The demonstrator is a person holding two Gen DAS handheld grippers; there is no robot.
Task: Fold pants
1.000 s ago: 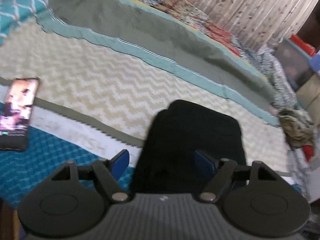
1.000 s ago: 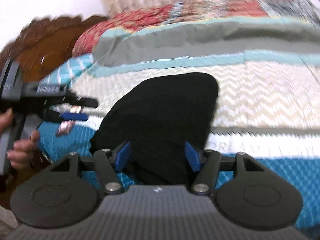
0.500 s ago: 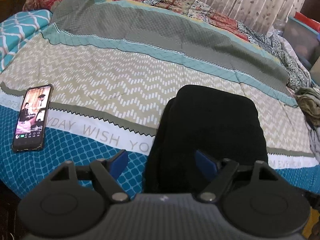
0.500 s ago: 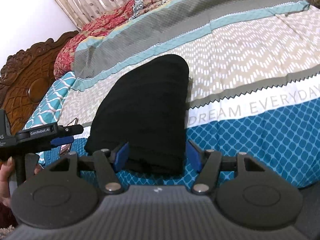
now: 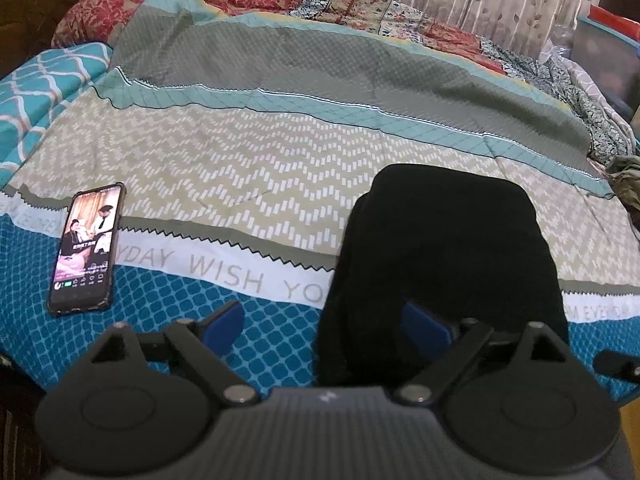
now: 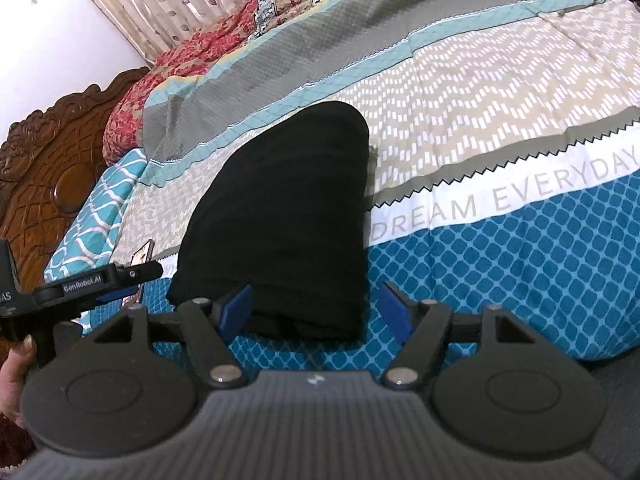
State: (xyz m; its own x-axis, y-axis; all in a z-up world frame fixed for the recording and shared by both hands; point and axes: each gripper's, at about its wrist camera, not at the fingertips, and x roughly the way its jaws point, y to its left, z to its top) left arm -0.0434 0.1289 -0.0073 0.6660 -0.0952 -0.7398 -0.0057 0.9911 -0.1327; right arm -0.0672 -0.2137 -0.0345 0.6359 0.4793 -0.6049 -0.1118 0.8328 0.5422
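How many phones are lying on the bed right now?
1: a black-cased smartphone with a lit screen on the blue patterned bedspread, left of the folded black pants. None hidden that I see.

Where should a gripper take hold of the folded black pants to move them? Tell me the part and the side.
Grip the near edge of the black pants, coming in low from the bed's front. There the layers end in a stacked edge that fingers can straddle, while the far end is a rounded fold. Both the left gripper and right gripper are opening, pressing nothing.
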